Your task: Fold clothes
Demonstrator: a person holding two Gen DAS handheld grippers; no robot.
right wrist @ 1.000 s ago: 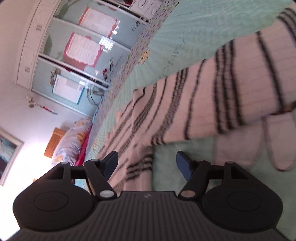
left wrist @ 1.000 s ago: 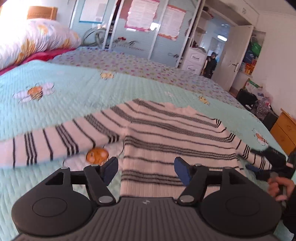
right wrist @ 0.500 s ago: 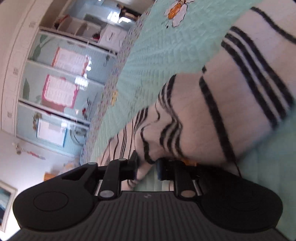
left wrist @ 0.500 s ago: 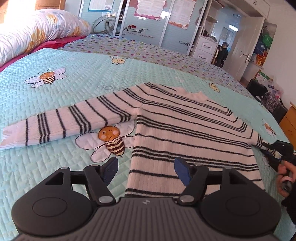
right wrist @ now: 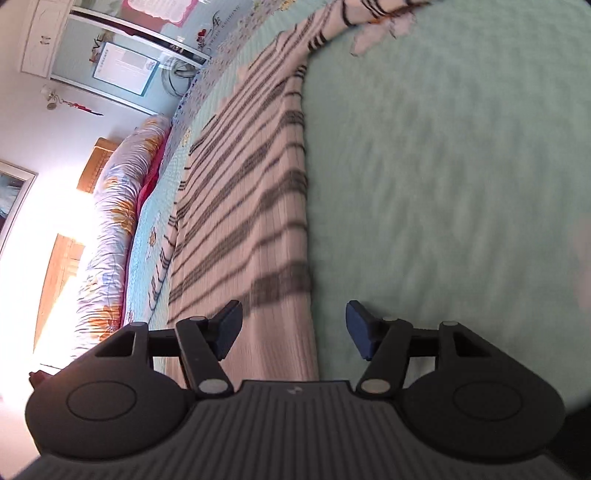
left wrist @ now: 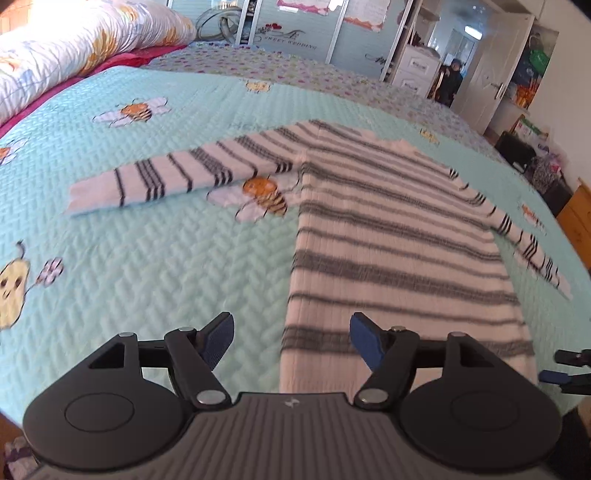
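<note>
A white sweater with dark stripes (left wrist: 388, 236) lies flat, front up, on the turquoise bee-print bedspread (left wrist: 147, 266). Its left sleeve (left wrist: 166, 177) stretches out to the left, and its right sleeve (left wrist: 528, 247) slants down to the right. My left gripper (left wrist: 291, 338) hovers open over the hem's left corner, gripping nothing. In the right wrist view the sweater (right wrist: 251, 192) runs away along its side edge. My right gripper (right wrist: 293, 330) hangs over that edge near the hem with its jaws opening; the cloth lies below them, unpinched. The right gripper (left wrist: 561, 367) also shows at the left wrist view's right edge.
A flowered duvet roll (left wrist: 74, 44) lies at the head of the bed, far left. Mirrored wardrobe doors (left wrist: 295, 26) stand beyond the bed, with a person (left wrist: 452, 77) in a far doorway. A wooden cabinet (left wrist: 576, 221) and dark bags (left wrist: 517, 151) sit beside the bed on the right.
The right gripper was shut on the right sleeve half a second ago; it has let go and swung to the sweater's side near the hem. The left gripper drew back toward the hem's left corner.
</note>
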